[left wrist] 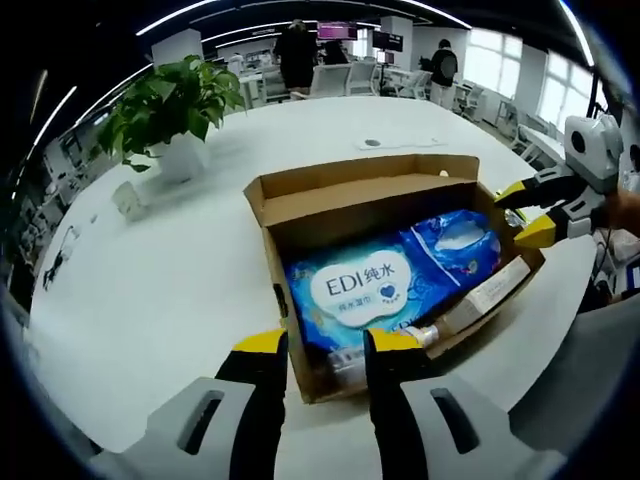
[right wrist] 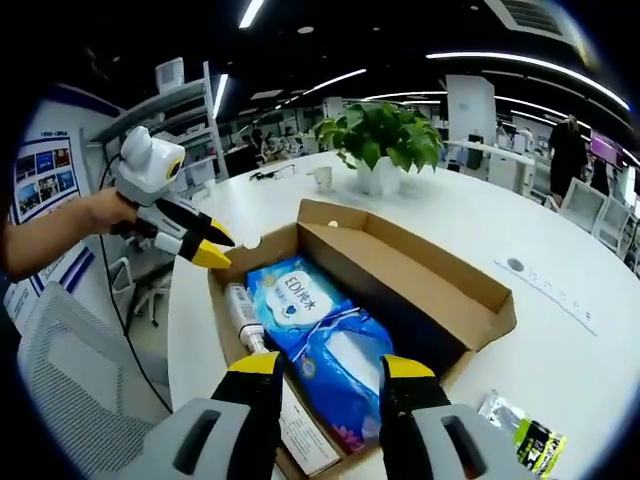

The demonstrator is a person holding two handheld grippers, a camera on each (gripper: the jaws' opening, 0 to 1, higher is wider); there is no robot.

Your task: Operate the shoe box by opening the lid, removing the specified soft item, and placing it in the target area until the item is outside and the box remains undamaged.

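The left gripper (left wrist: 318, 345) is being held with its 2 jaws parted, empty, over the near wall of the shoe box (left wrist: 330, 195). The right gripper (right wrist: 325, 368) is likewise being kept spread and empty above the opposite end. The blue wipes pack (left wrist: 385, 280), the soft item, is lying inside the open box just ahead of both, beside a tube (right wrist: 238, 308). Thin cardboard is being risked: a jaw caught on the wall could tear it, or the tube could be pinched along with the pack.
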